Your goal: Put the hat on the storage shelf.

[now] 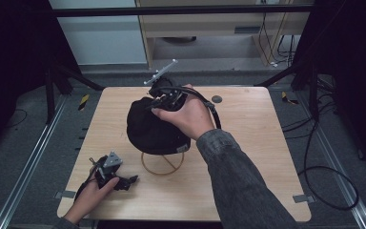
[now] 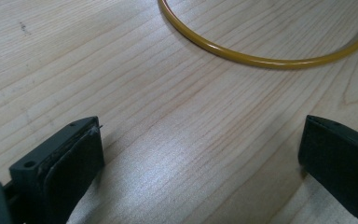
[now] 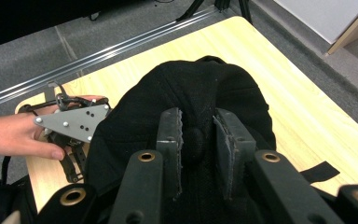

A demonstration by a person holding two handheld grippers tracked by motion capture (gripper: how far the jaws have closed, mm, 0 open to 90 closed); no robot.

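On the pale wooden table (image 1: 248, 143) my right gripper (image 3: 198, 140) pinches the top button of the soft, light black cap (image 1: 150, 126) sitting on its yellow wire stand (image 1: 162, 164), while my left gripper (image 1: 131, 180) rests wide open just beside that stand.

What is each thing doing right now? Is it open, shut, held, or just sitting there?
Black cap: sitting on top of its stand, pinched at the crown button.
Right gripper: shut on the cap's button.
Left gripper: open, low over the table.
Yellow wire stand: upright on the table.
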